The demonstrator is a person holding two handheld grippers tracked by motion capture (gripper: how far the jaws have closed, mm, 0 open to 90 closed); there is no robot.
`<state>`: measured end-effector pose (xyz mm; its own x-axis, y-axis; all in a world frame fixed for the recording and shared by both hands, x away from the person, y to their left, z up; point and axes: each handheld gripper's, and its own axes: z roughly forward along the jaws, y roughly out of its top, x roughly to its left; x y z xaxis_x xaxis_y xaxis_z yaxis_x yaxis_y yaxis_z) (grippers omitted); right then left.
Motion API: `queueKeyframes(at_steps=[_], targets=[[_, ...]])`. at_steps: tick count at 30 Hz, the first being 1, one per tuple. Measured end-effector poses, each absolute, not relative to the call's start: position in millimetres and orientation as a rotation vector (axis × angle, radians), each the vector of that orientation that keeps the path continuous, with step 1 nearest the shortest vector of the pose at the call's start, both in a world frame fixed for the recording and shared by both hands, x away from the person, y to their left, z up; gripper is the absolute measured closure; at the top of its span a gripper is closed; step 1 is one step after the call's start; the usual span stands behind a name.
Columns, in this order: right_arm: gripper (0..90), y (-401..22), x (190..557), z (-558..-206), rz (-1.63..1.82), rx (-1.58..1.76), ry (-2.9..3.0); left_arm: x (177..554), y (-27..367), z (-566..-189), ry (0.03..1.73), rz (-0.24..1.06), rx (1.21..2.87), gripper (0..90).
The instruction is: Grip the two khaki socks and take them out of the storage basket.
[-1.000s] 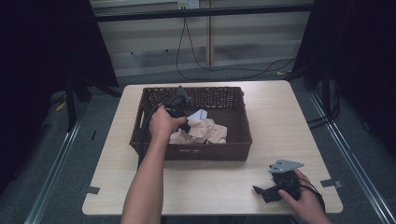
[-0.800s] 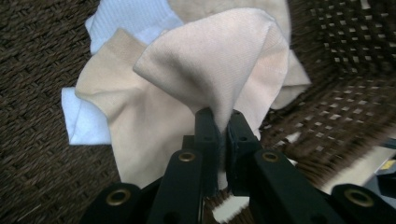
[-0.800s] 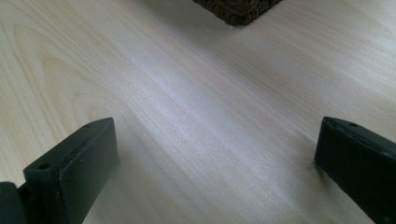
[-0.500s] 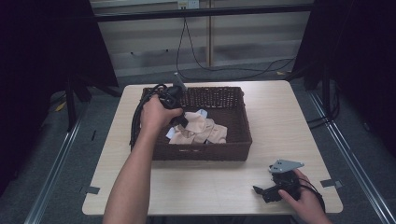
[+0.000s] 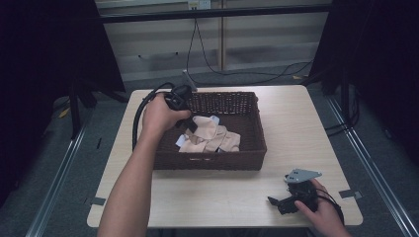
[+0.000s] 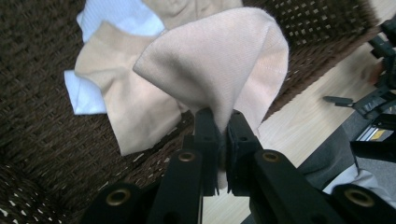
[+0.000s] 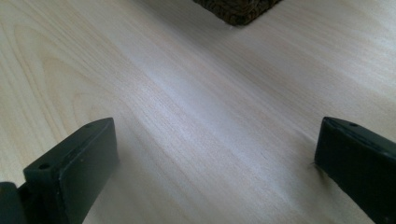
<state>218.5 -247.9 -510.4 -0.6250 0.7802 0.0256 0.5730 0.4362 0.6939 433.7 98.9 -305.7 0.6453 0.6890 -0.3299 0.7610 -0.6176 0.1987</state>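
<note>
Inspection of the high view: one dark woven basket (image 5: 249,148) sits mid-table on the pale wooden table (image 5: 217,197), holding a loose heap of beige cloths (image 5: 217,140) with a white piece (image 5: 214,119) among them; the exact number in the heap cannot be told. The left gripper (image 5: 190,126), in the left hand (image 5: 160,116), is above the basket's left part with one beige cloth hanging from it. The right gripper (image 5: 284,202) rests on the table at the near right, well apart from the basket. Left gripper view: the jaws are clamped on a fold of the beige cloth (image 6: 219,70), which drapes in a soft cone above the basket floor; at least one more beige piece and one or two white pieces (image 6: 86,88) lie beneath. Judged light, limp and unbreakable, the cloth is best pinched at an edge or corner, as here; a shallow bite could slip. Right gripper view: two jaws stand wide apart over bare table, nothing between them, the basket's corner (image 7: 236,11) beyond.
</note>
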Motion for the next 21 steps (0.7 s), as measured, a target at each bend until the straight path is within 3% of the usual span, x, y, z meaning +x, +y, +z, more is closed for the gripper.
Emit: queueKeyframes(at_steps=[21], targets=[[0.0,-248,218,-510,0.983,1.167,2.394,418,112,-275,1.124,-0.327,2.564,85.0]])
